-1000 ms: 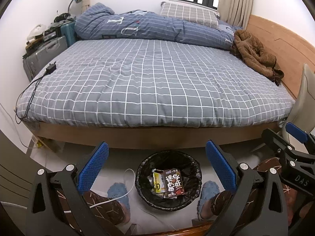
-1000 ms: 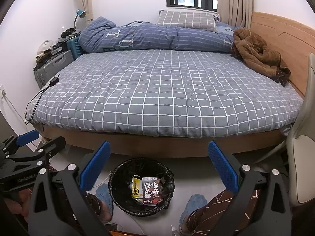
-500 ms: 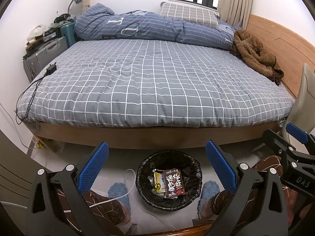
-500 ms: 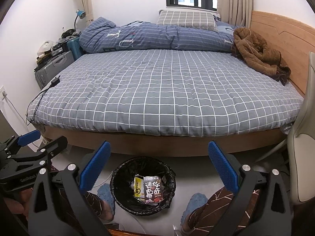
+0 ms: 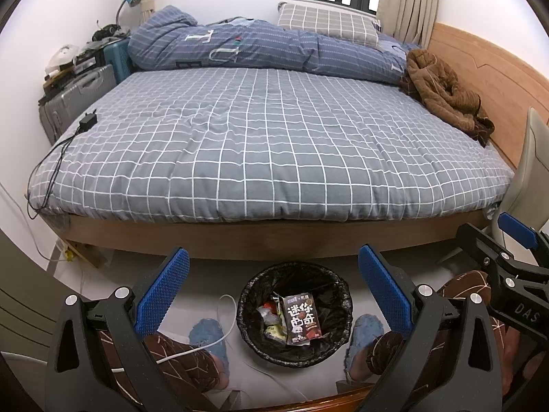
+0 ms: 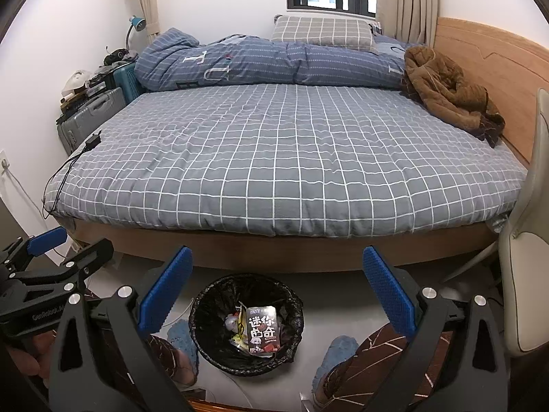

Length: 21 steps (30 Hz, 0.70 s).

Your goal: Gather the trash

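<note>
Nothing had shifted since the earlier frames: I held the left claw (image 5: 272, 286) and right claw (image 6: 277, 286) spread wide, empty, above the trash bin (image 5: 295, 314), snack box (image 5: 302, 317) inside at 6 o'clock.

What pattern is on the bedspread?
Grey with a white grid of squares on the bedspread; the right wrist view shows it best.

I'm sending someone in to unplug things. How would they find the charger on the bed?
Start at the grey checked bed and go to its left edge, near the grey suitcase. The charger is the small black block there, its thin black cable trailing off the bed's corner.
</note>
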Motion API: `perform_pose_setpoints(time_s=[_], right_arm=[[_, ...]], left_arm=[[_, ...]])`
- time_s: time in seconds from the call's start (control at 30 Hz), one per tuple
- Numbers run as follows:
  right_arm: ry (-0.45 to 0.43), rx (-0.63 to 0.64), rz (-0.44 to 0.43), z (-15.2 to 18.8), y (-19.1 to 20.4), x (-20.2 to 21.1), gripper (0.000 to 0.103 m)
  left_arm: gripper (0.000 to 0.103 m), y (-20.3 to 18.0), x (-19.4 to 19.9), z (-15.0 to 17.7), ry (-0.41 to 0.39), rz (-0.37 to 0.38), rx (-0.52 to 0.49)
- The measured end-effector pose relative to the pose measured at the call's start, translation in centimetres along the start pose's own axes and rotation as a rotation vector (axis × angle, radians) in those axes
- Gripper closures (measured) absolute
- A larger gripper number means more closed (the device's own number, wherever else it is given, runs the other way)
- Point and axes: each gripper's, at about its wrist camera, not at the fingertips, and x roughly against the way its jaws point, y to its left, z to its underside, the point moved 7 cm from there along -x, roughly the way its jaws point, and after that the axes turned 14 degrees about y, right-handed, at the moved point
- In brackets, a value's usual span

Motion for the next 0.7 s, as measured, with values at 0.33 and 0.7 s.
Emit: perform_pose_setpoints(time_s=[0.33, 0.7], right_arm=[[0.008, -0.002, 0.002, 0.1, -0.02, -0.45, 0.008], [0.01, -0.006, 0.002, 0.17, -0.08, -0.6, 0.008]], left_arm=[[0.006, -0.62, -0.44, 0.06, -0.002, -0.019, -0.018], [0.006, -0.42, -0.36, 0.14, 0.002, -0.032, -0.007]])
